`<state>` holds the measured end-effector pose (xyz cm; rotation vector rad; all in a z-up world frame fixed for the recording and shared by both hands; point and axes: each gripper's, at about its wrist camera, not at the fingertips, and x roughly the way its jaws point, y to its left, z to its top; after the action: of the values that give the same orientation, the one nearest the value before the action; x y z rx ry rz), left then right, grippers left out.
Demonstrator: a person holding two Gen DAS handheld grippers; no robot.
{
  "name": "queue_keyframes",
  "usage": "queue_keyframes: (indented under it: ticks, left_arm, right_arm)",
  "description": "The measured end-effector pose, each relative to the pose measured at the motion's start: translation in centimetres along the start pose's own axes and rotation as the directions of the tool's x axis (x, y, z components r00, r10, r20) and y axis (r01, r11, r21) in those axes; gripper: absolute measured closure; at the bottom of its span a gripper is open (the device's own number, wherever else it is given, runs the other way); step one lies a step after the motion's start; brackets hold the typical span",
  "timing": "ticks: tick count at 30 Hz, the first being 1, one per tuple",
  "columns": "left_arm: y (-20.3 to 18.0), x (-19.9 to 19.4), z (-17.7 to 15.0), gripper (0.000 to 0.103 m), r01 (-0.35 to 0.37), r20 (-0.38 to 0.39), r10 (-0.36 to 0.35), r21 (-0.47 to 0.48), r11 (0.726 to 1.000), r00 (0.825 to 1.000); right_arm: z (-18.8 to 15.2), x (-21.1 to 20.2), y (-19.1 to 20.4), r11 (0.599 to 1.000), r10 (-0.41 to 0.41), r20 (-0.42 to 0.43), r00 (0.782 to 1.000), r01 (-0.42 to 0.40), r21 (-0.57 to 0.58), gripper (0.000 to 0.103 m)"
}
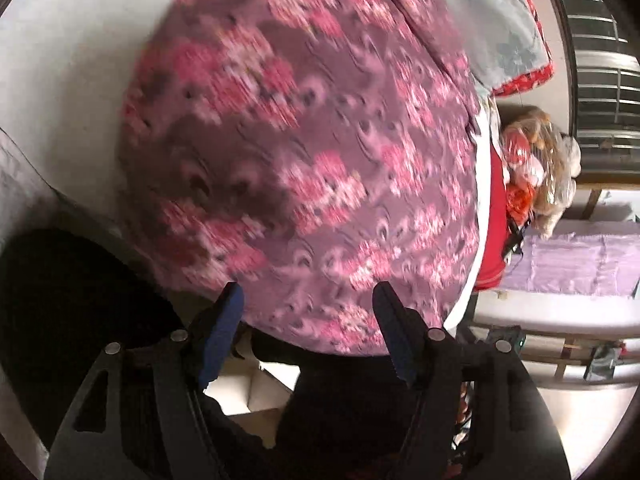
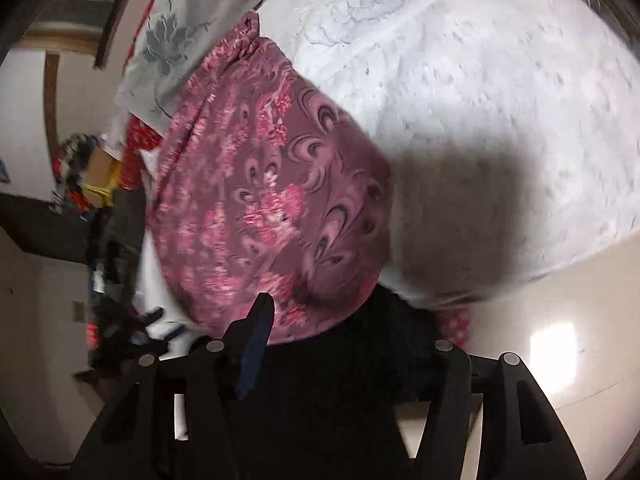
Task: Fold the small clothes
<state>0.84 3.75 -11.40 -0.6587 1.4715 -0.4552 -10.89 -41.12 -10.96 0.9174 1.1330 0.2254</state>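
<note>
A purple garment with pink flowers [image 1: 304,152] lies spread on the white bed sheet [image 1: 72,52]. My left gripper [image 1: 308,300] hovers over its near edge, open, with nothing pinched between the blue pads [image 1: 224,328]. In the right wrist view the same garment [image 2: 272,200] lies bunched along the left side of the white sheet [image 2: 480,80]. My right gripper [image 2: 340,312] hangs at its near edge with the jaws wide apart. Its left finger [image 2: 258,328] shows, but the right one is lost against dark fabric [image 2: 340,368].
A grey floral quilt with red trim [image 1: 500,20] lies at the head of the bed. Beside the bed stand a red bag and a wrapped plush toy [image 1: 536,168], a lilac-covered bench [image 1: 580,260], and a heap of clothes and boxes [image 2: 96,184]. Pale floor [image 2: 540,320] lies to the right.
</note>
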Motion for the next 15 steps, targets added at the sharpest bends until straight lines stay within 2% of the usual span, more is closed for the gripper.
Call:
queue_keyframes:
  ticks: [3,6,7,8,9,10,11,15]
  left_arm:
    - [-0.8,0.4,-0.2,0.037,-0.028,-0.003,0.028,0.014,1.0,1.0]
    - [-1.2,0.1,-0.2,0.037,-0.004,0.005,0.004,0.008,1.0,1.0]
    - [-1.3,-0.2,-0.3,0.037,-0.003,0.012,0.003,0.012,1.0,1.0]
    - [-1.4,-0.6,-0.3,0.037,-0.005,0.024,0.005,0.017,1.0,1.0]
    - [-1.4,-0.9,-0.4,0.037,-0.004,0.037,0.003,0.018,1.0,0.999]
    - [-1.3,-1.3,-0.4,0.037,0.003,0.047,-0.004,0.015,1.0,0.999]
    - [-1.2,-1.3,-0.3,0.037,0.01,0.054,-0.01,0.007,1.0,0.999]
    - [-0.5,-2.3,0.5,0.037,0.04,0.078,-0.038,-0.026,0.999,0.996]
  right_arm:
    - [0.4,1.3,0.9,0.999,0.025,-0.008,1.0,-0.025,-0.036,0.037]
    - [0.5,4.1,2.2,0.997,0.015,-0.09,0.996,-0.022,-0.079,0.037]
    - [0.5,4.7,2.8,0.994,0.002,-0.095,0.996,-0.012,-0.105,0.037]
    - [0.4,5.0,3.7,0.99,-0.004,-0.085,0.996,-0.008,-0.141,0.043]
    - [0.5,5.0,4.7,0.983,0.015,-0.076,0.997,-0.029,-0.18,0.061]
    - [0.5,5.1,5.6,0.977,0.038,-0.082,0.996,-0.054,-0.205,0.074]
    - [0.8,5.2,7.2,0.968,0.062,-0.103,0.993,-0.085,-0.237,0.095]
    - [2.3,4.3,12.8,0.92,0.129,-0.089,0.988,-0.153,-0.36,0.097]
